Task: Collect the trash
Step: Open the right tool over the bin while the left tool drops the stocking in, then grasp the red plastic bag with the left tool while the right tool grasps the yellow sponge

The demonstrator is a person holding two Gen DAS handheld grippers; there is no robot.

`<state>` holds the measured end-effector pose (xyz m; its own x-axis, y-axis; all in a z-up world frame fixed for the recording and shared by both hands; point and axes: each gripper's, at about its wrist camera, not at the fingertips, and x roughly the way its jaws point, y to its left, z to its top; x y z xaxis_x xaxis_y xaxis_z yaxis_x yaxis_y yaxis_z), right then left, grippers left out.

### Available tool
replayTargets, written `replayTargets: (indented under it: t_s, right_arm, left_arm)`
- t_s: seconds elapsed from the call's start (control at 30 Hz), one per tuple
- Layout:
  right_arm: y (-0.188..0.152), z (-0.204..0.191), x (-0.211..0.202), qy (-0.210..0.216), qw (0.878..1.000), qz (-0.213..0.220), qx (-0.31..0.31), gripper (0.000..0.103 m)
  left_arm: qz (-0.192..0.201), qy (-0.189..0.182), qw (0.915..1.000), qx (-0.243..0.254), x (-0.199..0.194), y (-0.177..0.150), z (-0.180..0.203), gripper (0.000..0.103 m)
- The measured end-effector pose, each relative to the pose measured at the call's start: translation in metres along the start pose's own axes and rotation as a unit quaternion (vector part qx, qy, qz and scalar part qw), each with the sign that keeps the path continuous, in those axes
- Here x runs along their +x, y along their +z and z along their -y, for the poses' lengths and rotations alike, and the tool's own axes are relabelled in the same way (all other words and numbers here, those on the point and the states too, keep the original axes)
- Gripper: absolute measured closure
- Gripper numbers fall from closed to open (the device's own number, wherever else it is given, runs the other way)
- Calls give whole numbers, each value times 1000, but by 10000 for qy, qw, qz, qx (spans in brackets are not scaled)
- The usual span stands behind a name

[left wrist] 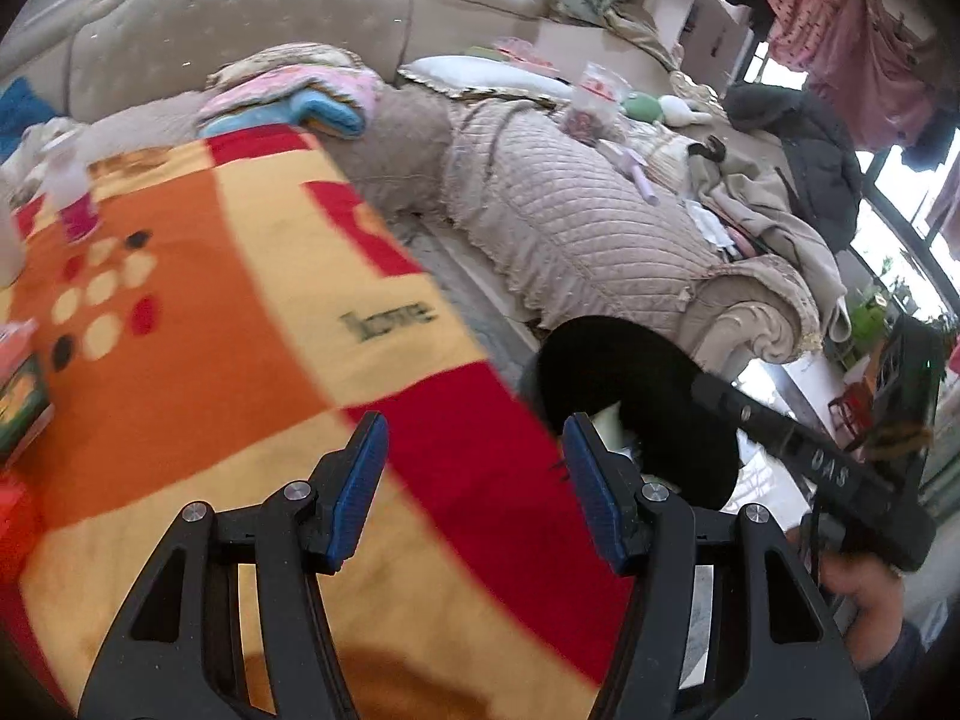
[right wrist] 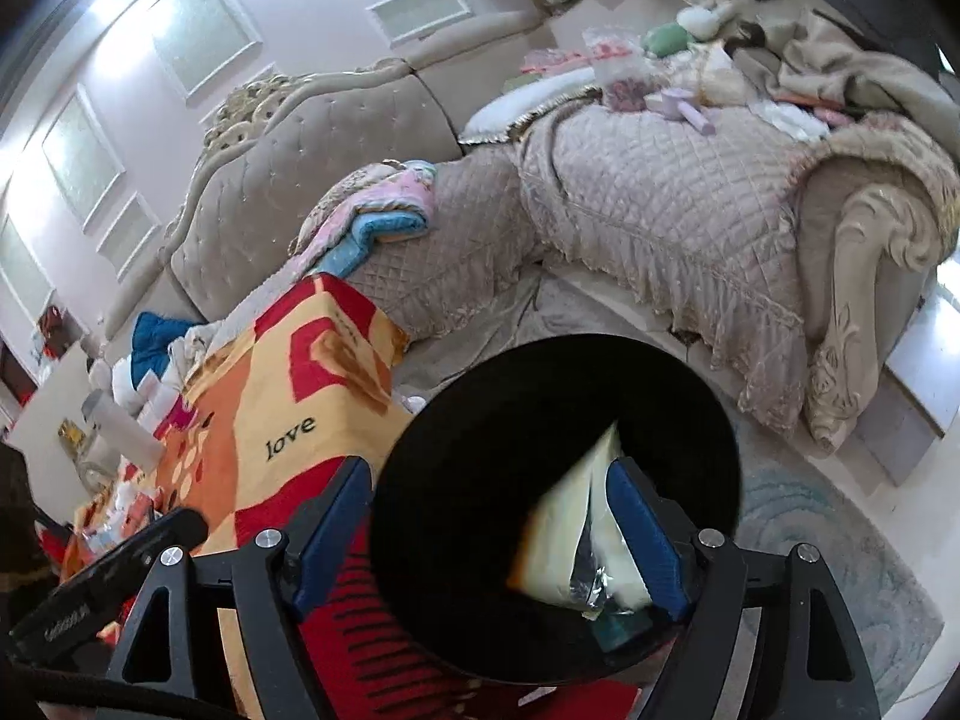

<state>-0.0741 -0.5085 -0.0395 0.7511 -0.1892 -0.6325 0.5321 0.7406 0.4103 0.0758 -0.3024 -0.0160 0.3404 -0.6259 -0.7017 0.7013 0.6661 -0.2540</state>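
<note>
A black round trash bin (right wrist: 480, 492) stands on the floor beside a table covered with an orange, yellow and red blanket (left wrist: 240, 330). In the right wrist view my right gripper (right wrist: 492, 528) is open above the bin's mouth, and a cream-coloured wrapper (right wrist: 570, 540) with a foil edge lies inside the bin next to the right finger, loose between the fingers. In the left wrist view my left gripper (left wrist: 474, 486) is open and empty over the blanket's edge, with the bin (left wrist: 630, 396) just right of it. The body of the right gripper crosses the right side of that view.
Bottles and packets (left wrist: 72, 192) stand at the far left of the table. A quilted beige sofa (left wrist: 570, 210) piled with cushions, toys and clothes runs behind. A pale patterned rug (right wrist: 828, 546) lies right of the bin.
</note>
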Motion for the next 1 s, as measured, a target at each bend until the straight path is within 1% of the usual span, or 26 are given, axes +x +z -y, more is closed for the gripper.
replayTargets:
  t_s: [0.13, 0.23, 0.33, 0.4, 0.43, 0.47, 0.5, 0.57, 0.6, 0.7, 0.73, 0.8, 0.83, 0.87, 0.93, 1.0]
  right_arm:
    - [-5, -27, 0, 84, 9994, 66, -324, 24]
    - [-10, -48, 1, 299, 9983, 92, -495, 24]
    - [-17, -72, 6, 510, 9961, 41, -717, 24]
    - [-23, -89, 12, 617, 9940, -62, -897, 24]
    - [-25, -96, 15, 684, 9929, -123, -970, 24]
    - [-28, -102, 17, 724, 9917, -165, -1049, 24]
    - [-31, -110, 19, 752, 9904, -182, -1150, 24]
    - [-37, -123, 22, 828, 9873, -226, -1336, 24]
    - [-40, -129, 25, 858, 9858, -255, -1421, 24]
    - [-46, -144, 30, 937, 9825, -319, -1575, 24]
    - [-48, -147, 30, 963, 9817, -331, -1609, 24]
    - [-52, -156, 32, 1023, 9797, -374, -1680, 24]
    - [-54, -162, 33, 1050, 9786, -388, -1724, 24]
    - [-57, -169, 35, 1090, 9774, -400, -1769, 24]
    - [-62, -180, 37, 1214, 9745, -409, -1840, 24]
    - [-68, -195, 40, 1342, 9711, -424, -1929, 24]
  left_arm:
    - [219, 319, 9992, 6, -34, -22, -28, 44]
    - [351, 634, 9974, -1, -60, -38, -59, 44]
    - [532, 1119, 9923, -50, -87, -50, -99, 44]
    - [698, 1488, 9860, -282, -109, -57, -136, 44]
    - [737, 1564, 9841, -406, -115, -58, -149, 44]
    - [799, 1642, 9811, -639, -124, -62, -171, 44]
    - [831, 1662, 9794, -793, -128, -64, -184, 43]
    - [820, 1633, 9774, -1065, -130, -68, -206, 43]
    - [754, 1561, 9785, -1122, -127, -69, -213, 43]
    - [470, 1372, 9846, -974, -105, -67, -217, 43]
    - [378, 1498, 9838, -911, -95, -67, -216, 43]
    - [368, 1740, 9803, -865, -86, -69, -217, 44]
    - [385, 1787, 9785, -953, -85, -70, -218, 59]
    - [439, 1829, 9763, -1073, -88, -72, -221, 61]
    - [567, 1701, 9763, -1215, -100, -80, -222, 75]
    - [698, 1636, 9761, -1251, -118, -91, -220, 77]
